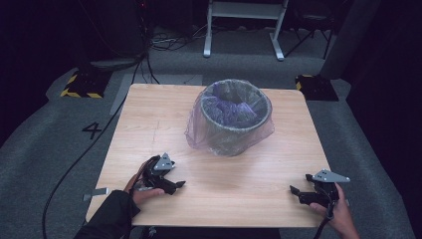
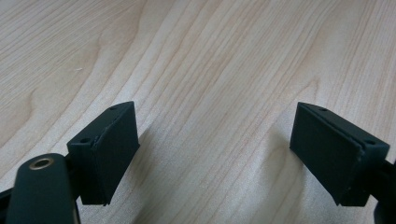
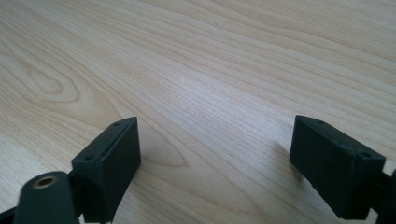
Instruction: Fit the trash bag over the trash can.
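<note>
Resting w/ jaws spread, left gripper [image 1: 175, 186] & right gripper [image 1: 295, 192] sit well short of grey round bin w/ translucent purple plastic liner [image 1: 232, 117] on pale wood counter [image 1: 149, 124]; approach liner's rim from both sides.

A light wood-grain square worktop [image 1: 149, 124] stands on grey carpet floor [image 1: 45, 144]. Beyond the worktop's far edge stands a white metal frame [image 1: 244, 25]. Off its far-left corner lies a yellow-and-black striped block [image 1: 79, 84], off its far-right corner another [image 1: 316, 85]. A black numeral 4 floor marking [image 1: 92, 130] lies left of the worktop.
</note>
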`<state>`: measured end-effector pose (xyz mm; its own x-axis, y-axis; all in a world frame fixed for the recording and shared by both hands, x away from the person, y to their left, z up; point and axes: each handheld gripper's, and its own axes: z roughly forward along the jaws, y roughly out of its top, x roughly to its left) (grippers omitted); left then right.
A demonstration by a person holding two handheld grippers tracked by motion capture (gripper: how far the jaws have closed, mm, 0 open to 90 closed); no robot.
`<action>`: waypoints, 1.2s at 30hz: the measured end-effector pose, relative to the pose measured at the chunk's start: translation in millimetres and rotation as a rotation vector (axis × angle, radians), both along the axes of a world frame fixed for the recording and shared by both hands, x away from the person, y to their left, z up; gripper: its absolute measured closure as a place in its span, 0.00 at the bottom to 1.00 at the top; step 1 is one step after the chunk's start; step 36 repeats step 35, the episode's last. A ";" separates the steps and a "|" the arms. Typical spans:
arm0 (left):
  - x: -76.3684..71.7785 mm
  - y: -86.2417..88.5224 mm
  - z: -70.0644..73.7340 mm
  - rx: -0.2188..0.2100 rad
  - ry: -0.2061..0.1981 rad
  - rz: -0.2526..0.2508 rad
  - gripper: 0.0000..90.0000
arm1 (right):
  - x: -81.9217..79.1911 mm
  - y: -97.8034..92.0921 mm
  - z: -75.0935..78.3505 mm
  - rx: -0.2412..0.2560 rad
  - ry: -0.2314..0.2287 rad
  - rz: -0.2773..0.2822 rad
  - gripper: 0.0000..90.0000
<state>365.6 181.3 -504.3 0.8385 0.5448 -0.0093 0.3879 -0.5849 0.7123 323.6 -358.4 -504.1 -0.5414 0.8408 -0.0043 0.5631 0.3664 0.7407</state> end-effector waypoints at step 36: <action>0.4 0.0 0.0 0.000 0.000 -0.004 0.17 | 3.5 1.0 -0.2 -0.002 0.004 -0.004 0.15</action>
